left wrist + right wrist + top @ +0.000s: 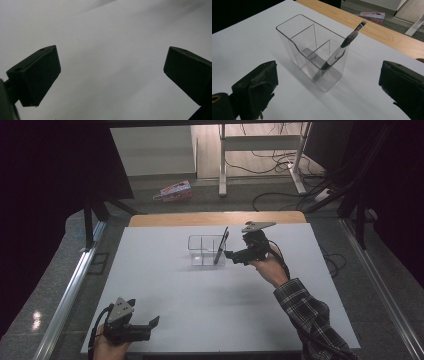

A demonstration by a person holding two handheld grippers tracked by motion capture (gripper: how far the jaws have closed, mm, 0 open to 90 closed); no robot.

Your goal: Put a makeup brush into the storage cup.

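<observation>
High view: clear organizer (206, 251) centre frame on white table (165, 285), dark pen (220, 246) leaning inside its right end. Right gripper (231, 254) just beside it, jaws wide, empty. Left gripper (153, 322) lower left, well apart, jaws wide. Pink box (174, 191) on floor, upper centre.

Left gripper view: bare table between spread jaws.

Right gripper view: organizer (312, 50) mid-frame, pen (338, 53) tilted in nearest compartment; nothing between jaws and it.

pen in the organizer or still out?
In. The pen stands tilted inside the clear organizer, lower end in a front compartment, top leaning on the rim; the right gripper is open, clear of it.
</observation>
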